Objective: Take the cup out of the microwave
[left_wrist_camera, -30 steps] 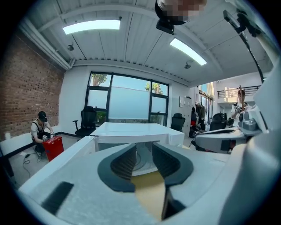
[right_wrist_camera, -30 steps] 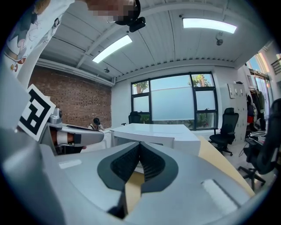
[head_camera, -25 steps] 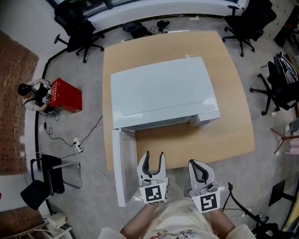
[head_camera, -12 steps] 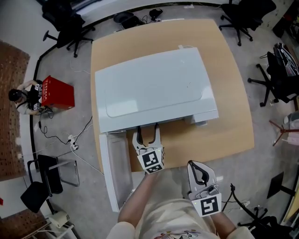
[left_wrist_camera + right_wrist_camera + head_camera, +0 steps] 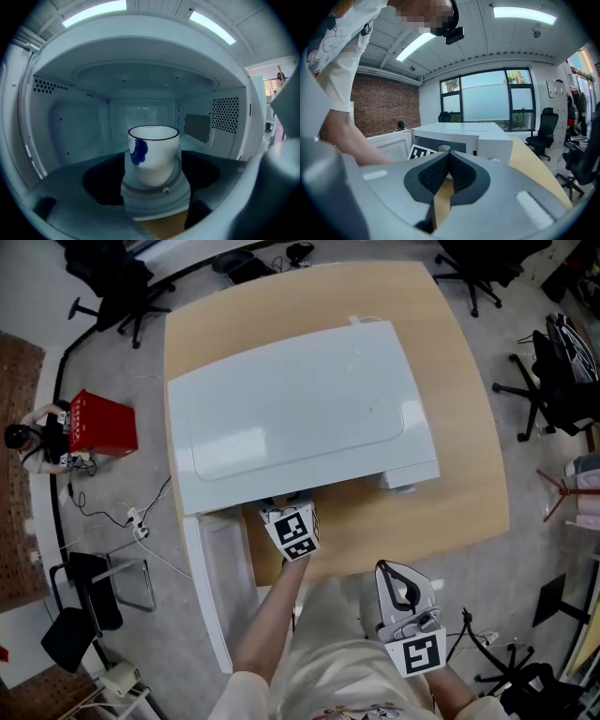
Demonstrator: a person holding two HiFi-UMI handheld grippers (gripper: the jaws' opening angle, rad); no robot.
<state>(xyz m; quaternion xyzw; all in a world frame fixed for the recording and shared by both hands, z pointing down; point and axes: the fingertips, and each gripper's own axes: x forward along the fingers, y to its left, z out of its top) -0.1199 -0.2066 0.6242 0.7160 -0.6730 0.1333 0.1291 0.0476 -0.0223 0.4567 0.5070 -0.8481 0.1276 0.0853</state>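
Left tongs (image 5: pixel 291 526) reach into the open front of the microwave (image 5: pixel 300 409). Their jaws are opening, spread on either side of the cup (image 5: pixel 153 154) with the pads not pressing on it. The cup is white with a blue mark and a dark rim. It stands upright on the round tray (image 5: pixel 157 197) inside the microwave, near the middle. The microwave door (image 5: pixel 217 568) hangs open on the left. The microwave sits on the wooden worktop (image 5: pixel 469 474). Right tongs (image 5: pixel 397 570) are pressed together and empty, held off the near edge of the worktop.
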